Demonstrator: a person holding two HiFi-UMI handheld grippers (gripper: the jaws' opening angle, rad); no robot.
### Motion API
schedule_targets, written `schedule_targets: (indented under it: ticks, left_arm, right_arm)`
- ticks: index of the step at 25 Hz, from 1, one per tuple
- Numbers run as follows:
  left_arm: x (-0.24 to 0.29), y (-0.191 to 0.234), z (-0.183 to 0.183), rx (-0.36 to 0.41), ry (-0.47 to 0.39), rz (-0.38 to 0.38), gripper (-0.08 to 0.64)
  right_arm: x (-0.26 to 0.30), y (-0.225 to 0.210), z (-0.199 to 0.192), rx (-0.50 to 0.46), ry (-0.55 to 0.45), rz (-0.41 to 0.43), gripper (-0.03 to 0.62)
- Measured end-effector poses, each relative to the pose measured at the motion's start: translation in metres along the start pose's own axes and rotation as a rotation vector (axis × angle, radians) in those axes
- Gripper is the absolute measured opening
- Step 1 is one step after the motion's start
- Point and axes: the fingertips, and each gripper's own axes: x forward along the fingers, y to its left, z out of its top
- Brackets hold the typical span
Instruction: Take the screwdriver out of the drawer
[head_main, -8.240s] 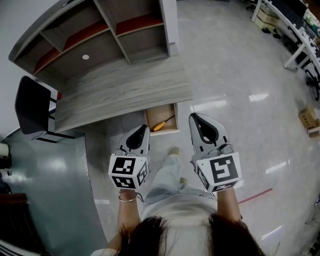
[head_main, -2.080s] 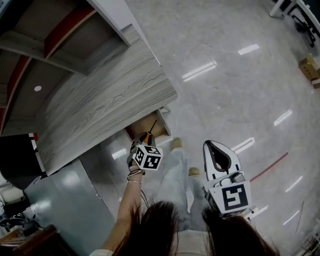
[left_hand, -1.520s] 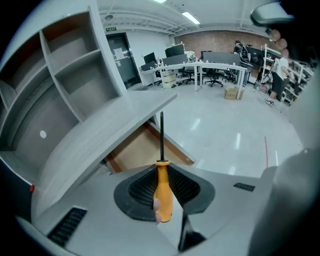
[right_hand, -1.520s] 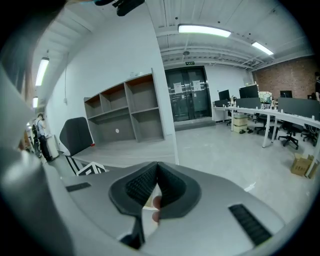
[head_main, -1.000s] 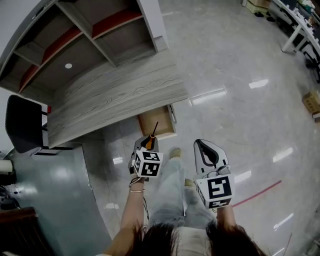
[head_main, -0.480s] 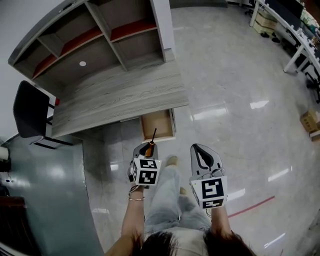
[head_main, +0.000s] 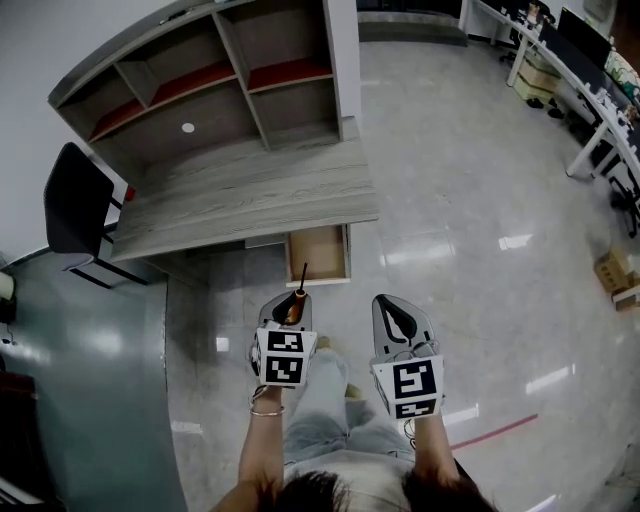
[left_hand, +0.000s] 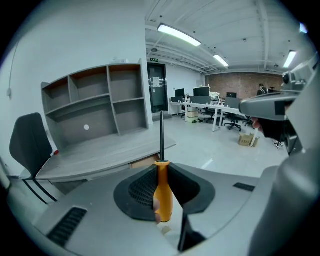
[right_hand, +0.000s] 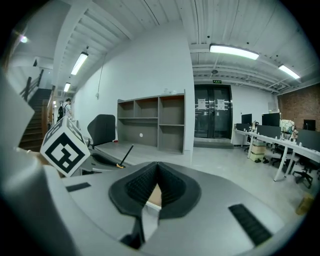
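Observation:
My left gripper (head_main: 290, 299) is shut on a screwdriver (head_main: 297, 297) with an orange handle and a thin black shaft. It hangs in the air in front of the open wooden drawer (head_main: 318, 256), which has nothing in it. In the left gripper view the handle of the screwdriver (left_hand: 162, 192) stands upright between the pads of the left gripper (left_hand: 161, 175), shaft pointing up. My right gripper (head_main: 392, 303) floats beside it at the right, shut on nothing. In the right gripper view the right gripper (right_hand: 157, 172) has its tips touching, and the screwdriver (right_hand: 125, 154) shows at the left.
The drawer hangs under a grey wood-grain desk (head_main: 240, 195) with a shelf unit (head_main: 210, 90) behind it and a black chair (head_main: 75, 215) at its left. The person's legs (head_main: 320, 400) are below the grippers. Office desks (head_main: 590, 60) and a cardboard box (head_main: 612, 270) stand far right.
The screwdriver lay in the drawer at first. Over the last second the left gripper has lifted it up and back from the drawer; the right gripper has drifted alongside, still shut.

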Motion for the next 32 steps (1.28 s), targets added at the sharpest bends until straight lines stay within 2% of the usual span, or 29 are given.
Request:
schedule_targets:
  ticks: [6,15,20,32]
  left_arm:
    - [-0.037,0.0,0.029,-0.023,-0.099,-0.01,0.078]
    - [-0.091,0.001,0.063,-0.013,-0.24,-0.016,0.078]
    - [-0.13,0.002,0.07,-0.02,-0.315,-0.025,0.078]
    - [-0.223,-0.012,0.056,-0.047,-0.404,-0.035,0.078]
  right_arm:
    - [-0.01,0.013,0.02,-0.028,-0.042,0.019,0.026]
    - [-0.031,0.039,0.043,-0.063,-0.091,0.022,0.026]
    - [-0.052,0.061,0.056,-0.078,-0.117,0.019,0.026]
    - [-0.113,0.108,0.064,-0.103,-0.16,0.033,0.026]
